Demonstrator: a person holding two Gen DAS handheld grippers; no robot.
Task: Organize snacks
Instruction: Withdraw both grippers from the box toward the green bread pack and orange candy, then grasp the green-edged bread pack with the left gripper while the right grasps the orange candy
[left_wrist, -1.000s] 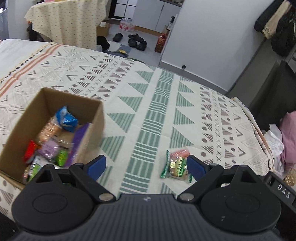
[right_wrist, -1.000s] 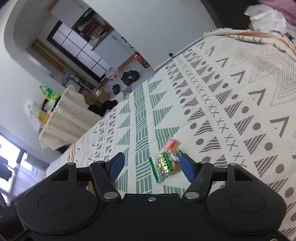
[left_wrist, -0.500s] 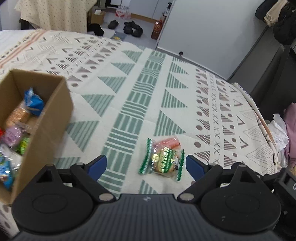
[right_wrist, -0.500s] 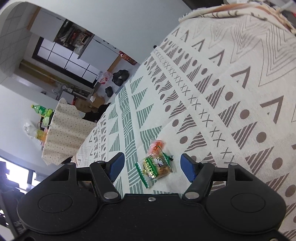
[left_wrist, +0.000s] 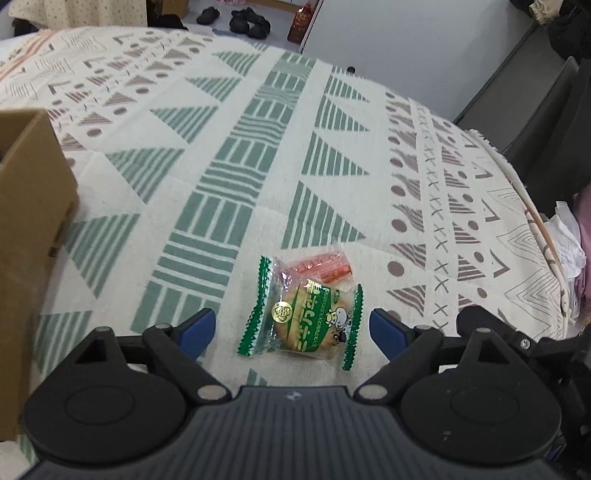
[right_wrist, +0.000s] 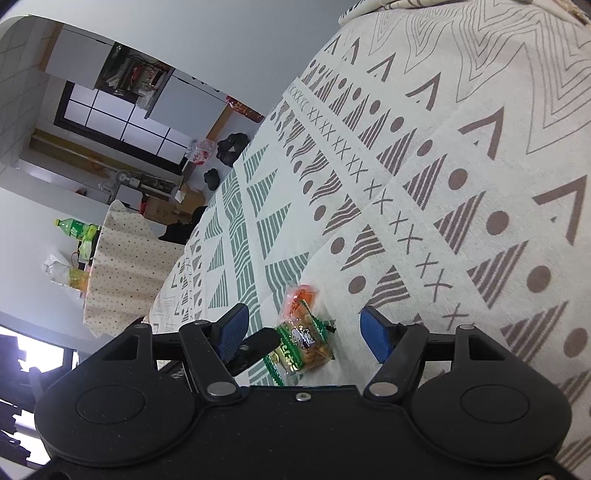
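Observation:
A green-edged cracker packet (left_wrist: 306, 320) lies flat on the patterned cloth, with a small orange-red snack packet (left_wrist: 322, 266) partly tucked under its far edge. My left gripper (left_wrist: 291, 330) hovers just above the cracker packet, open, one blue pad on each side and neither touching it. In the right wrist view the same cracker packet (right_wrist: 301, 341) and orange packet (right_wrist: 301, 297) sit between the spread pads of my right gripper (right_wrist: 306, 330), which is open and holds nothing. A dark part of the left gripper (right_wrist: 255, 347) shows beside the right gripper's left finger.
A cardboard box (left_wrist: 27, 236) stands at the left edge of the left wrist view, its inside out of sight. The cloth's edge (left_wrist: 532, 218) drops off at the right, with dark furniture and pink fabric beyond. Shoes (left_wrist: 247, 22) lie on the floor past the far edge.
Both grippers have come down and closer to the two packets. The box has slid toward the left edge of the left wrist view, its contents gone from sight. The right wrist view has rolled.

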